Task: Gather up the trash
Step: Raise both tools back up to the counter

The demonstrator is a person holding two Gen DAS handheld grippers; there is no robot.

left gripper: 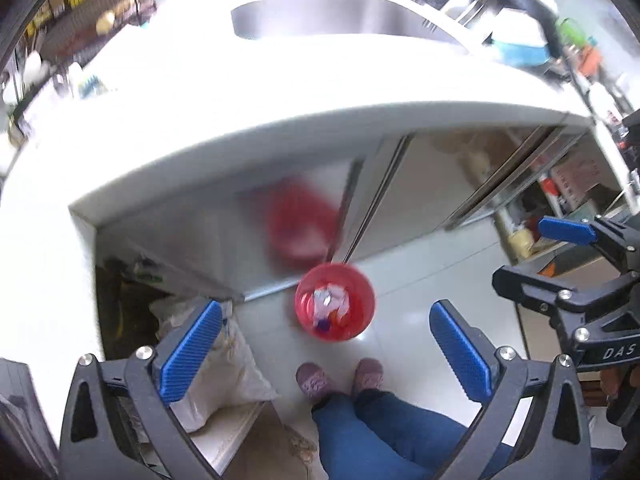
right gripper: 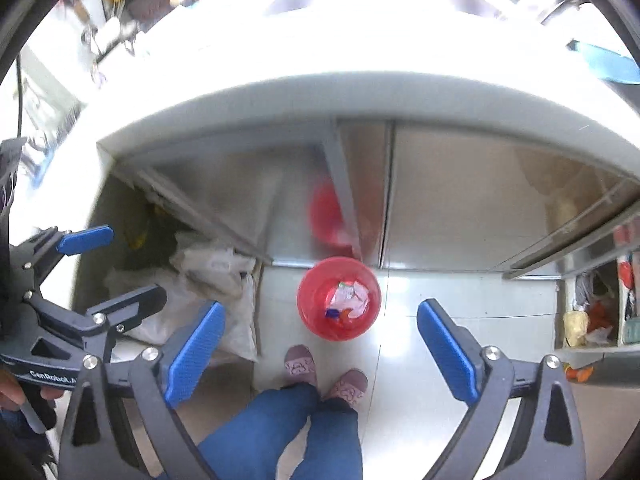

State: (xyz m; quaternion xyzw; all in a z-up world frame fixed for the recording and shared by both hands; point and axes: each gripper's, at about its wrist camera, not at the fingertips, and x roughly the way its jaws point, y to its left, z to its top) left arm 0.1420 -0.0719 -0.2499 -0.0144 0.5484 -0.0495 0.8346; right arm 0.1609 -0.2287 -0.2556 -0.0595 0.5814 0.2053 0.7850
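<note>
A red trash bin (left gripper: 335, 306) stands on the floor against the steel cabinet, with crumpled white and coloured wrappers (left gripper: 331, 301) inside. It also shows in the right wrist view (right gripper: 338, 298) with the same trash (right gripper: 348, 295). My left gripper (left gripper: 326, 346) is open and empty, held high above the bin. My right gripper (right gripper: 321, 342) is open and empty too, also high above the bin. Each gripper shows at the edge of the other's view: the right gripper (left gripper: 560, 248) at the right edge, the left gripper (right gripper: 104, 264) at the left edge.
A white counter edge (left gripper: 280, 128) with a steel sink (left gripper: 344, 16) lies ahead. Steel cabinet doors (right gripper: 460, 200) are below it. White bags (right gripper: 216, 268) sit in an open space at the left. The person's slippered feet (right gripper: 320, 372) stand by the bin. Cluttered shelves (right gripper: 596, 312) are at the right.
</note>
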